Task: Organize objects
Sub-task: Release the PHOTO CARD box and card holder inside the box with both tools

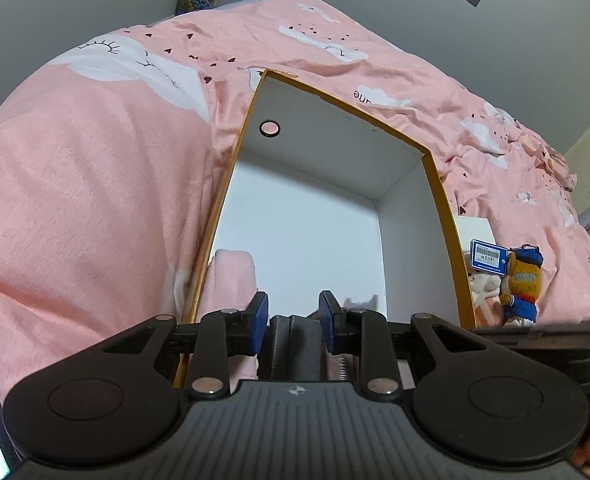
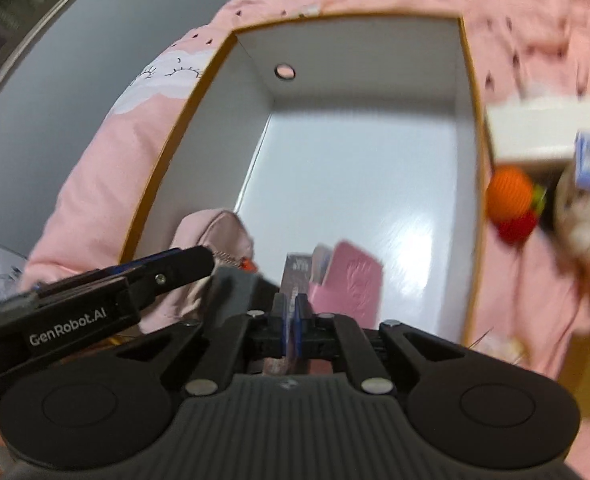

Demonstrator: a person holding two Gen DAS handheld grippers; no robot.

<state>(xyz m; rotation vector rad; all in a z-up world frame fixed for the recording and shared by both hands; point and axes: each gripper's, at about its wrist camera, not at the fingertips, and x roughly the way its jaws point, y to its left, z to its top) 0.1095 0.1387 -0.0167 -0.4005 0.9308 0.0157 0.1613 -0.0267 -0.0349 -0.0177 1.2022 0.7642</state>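
Note:
A white box with an orange rim (image 1: 231, 168) (image 2: 167, 148) lies open on a pink bed cover. A pink pouch (image 1: 231, 276) (image 2: 211, 236) and a pink card box (image 2: 347, 284) sit at its near end. My left gripper (image 1: 294, 316) hangs over the near end, jaws apart on either side of a dark block (image 1: 295, 344); I cannot tell if they grip it. My right gripper (image 2: 291, 316) is shut, a thin dark packet (image 2: 297, 272) showing just beyond its pads. The left gripper (image 2: 183, 264) shows in the right wrist view beside the pouch.
Right of the box lie a plush bear in blue (image 1: 523, 284), a blue price tag (image 1: 489, 260), a white box (image 2: 535, 132) and an orange and red knitted toy (image 2: 511, 200). The pink cover (image 1: 95, 184) rises high on the left. A grey wall stands behind.

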